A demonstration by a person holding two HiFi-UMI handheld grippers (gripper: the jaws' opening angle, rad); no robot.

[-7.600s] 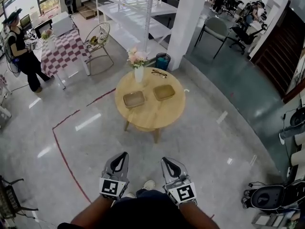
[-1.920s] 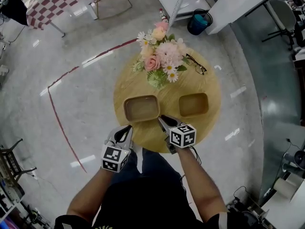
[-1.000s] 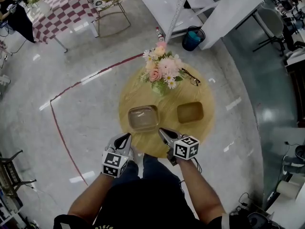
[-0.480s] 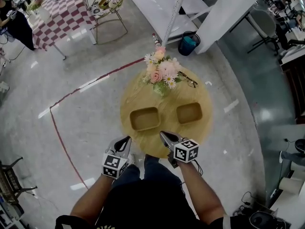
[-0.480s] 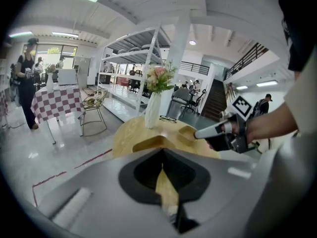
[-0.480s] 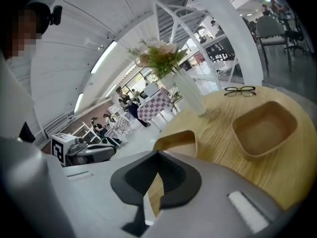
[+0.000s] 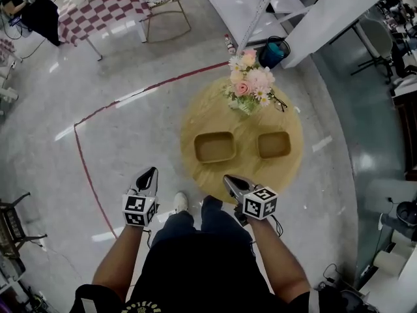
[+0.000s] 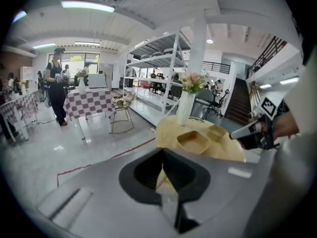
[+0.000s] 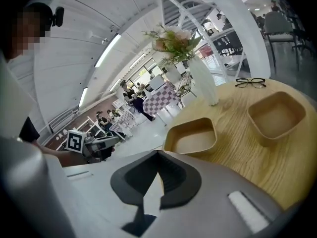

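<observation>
Right gripper (image 7: 229, 180), jaws together, empty, at the round wooden table's (image 7: 290, 168) near edge; left gripper (image 7: 148, 173) likewise, over glossy floor (image 7: 124, 132). Rounded-rectangular wooden left tray (image 7: 215, 147) and right tray (image 7: 273, 145) mid-table.

The head view looked steeply down from high above the table (image 7: 242, 175); both gripper views looked low across it (the right one nearer), all sharing its flowers (image 7: 251, 83).

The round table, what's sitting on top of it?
Two empty wooden trays, a vase of flowers and glasses. The right gripper covers part of the table's near edge.
</observation>
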